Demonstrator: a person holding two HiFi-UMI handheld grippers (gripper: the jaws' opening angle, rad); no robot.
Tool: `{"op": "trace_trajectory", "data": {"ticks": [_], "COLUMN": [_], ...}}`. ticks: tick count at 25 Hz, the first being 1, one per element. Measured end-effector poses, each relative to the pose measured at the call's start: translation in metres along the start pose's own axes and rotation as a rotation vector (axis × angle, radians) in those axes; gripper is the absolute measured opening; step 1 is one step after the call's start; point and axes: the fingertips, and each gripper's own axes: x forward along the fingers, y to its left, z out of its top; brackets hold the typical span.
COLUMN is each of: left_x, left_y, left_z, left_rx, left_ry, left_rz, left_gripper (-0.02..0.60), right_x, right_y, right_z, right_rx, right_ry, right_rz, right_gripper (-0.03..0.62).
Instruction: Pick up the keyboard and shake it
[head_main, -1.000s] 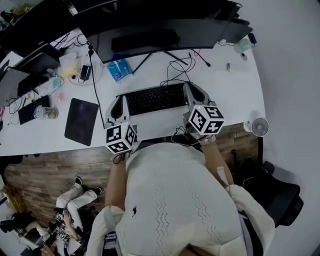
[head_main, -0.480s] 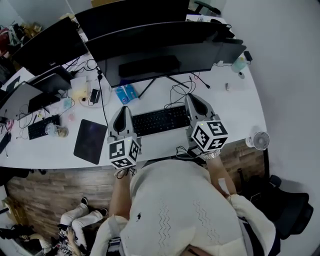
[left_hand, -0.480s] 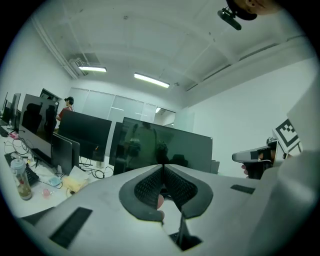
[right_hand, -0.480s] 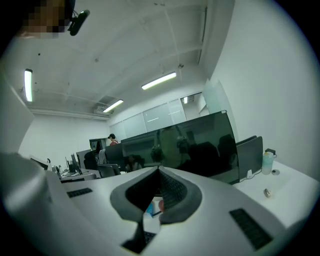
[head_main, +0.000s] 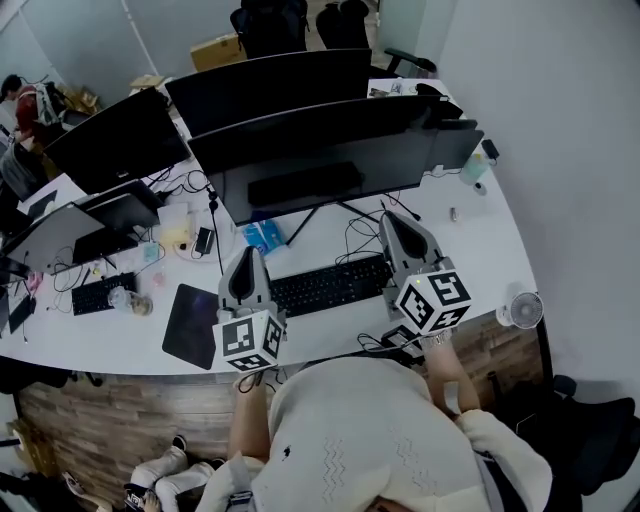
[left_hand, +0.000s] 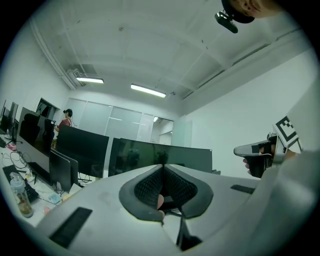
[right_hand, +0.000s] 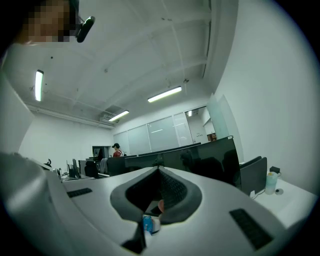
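Left gripper (head_main: 249, 254) and right gripper (head_main: 390, 220), clamped on the keyboard (head_main: 330, 286) ends, hold it higher off the desk (head_main: 480, 250) than before; shaking remains.

On my feed a long white desk (head_main: 480, 250) butts against a plain pale wall (head_main: 565, 120) on the right, with wood-plank floor (head_main: 70, 420) along its near edge. Dark monitors (head_main: 330, 160) stand in rows across the desk, and office chairs (head_main: 270, 25) are parked at the far end. Overhead I see a white panelled ceiling (left_hand: 150, 45) with lit strip lights (left_hand: 148, 90), a glass partition (left_hand: 117, 122) closing the far side of the room, and another black chair (head_main: 590, 440) by the wall at lower right.
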Motion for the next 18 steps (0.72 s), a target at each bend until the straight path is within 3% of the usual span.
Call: {"op": "trace_trajectory", "data": {"ticks": [8, 18], "left_x": [-0.003, -0.007], "left_y": [-0.003, -0.006], "left_z": [0.025, 0.016], "left_rx": [0.013, 0.010], "left_ry": [-0.051, -0.033], "left_rz": [-0.001, -0.015], "left_gripper": [0.020, 0.020], "right_x": [-0.004, -0.012], "right_y": [0.009, 0.012], "right_z": [0.016, 0.004], "right_rx": [-0.024, -0.013], "right_ry": [-0.044, -0.035], "right_rz": [0.010, 0.018], "right_gripper": [0.000, 0.000]}}
